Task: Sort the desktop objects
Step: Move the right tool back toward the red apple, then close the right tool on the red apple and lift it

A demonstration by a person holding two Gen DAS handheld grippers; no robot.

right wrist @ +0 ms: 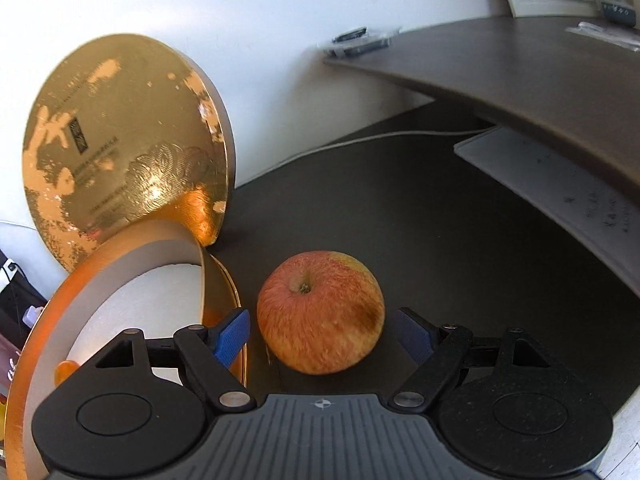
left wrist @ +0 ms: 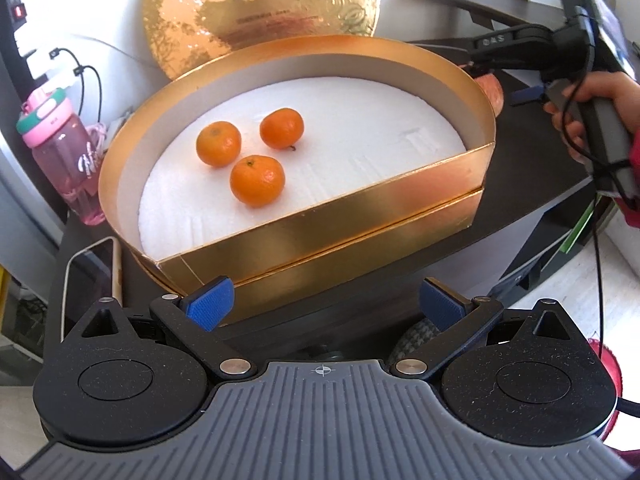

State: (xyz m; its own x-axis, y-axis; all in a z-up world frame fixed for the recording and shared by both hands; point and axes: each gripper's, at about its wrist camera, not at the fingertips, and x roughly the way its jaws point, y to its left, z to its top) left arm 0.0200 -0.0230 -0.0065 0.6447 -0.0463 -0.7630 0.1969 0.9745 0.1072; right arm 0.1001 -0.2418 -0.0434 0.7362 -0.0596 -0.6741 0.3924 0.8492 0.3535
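Note:
Three tangerines [left wrist: 250, 156] lie on the white foam inside a gold half-round box [left wrist: 320, 220] on the dark desk. My left gripper [left wrist: 326, 306] hangs open in front of the box's straight wall, holding nothing. A red-yellow apple [right wrist: 320, 312] rests on the desk just right of the gold box [right wrist: 40, 344]. My right gripper [right wrist: 322, 338] is open, its blue pads on either side of the apple's near half with small gaps. In the left wrist view the right gripper [left wrist: 520, 92] is held by a hand behind the box, beside the apple [left wrist: 490, 90].
The gold lid [left wrist: 260, 4] leans on the wall behind the box. A pink water bottle [left wrist: 66, 156] and cables stand left of it, a phone [left wrist: 90, 276] lies at the near left. A raised shelf [right wrist: 520, 76] overhangs a white keyboard [right wrist: 560, 184] on the right.

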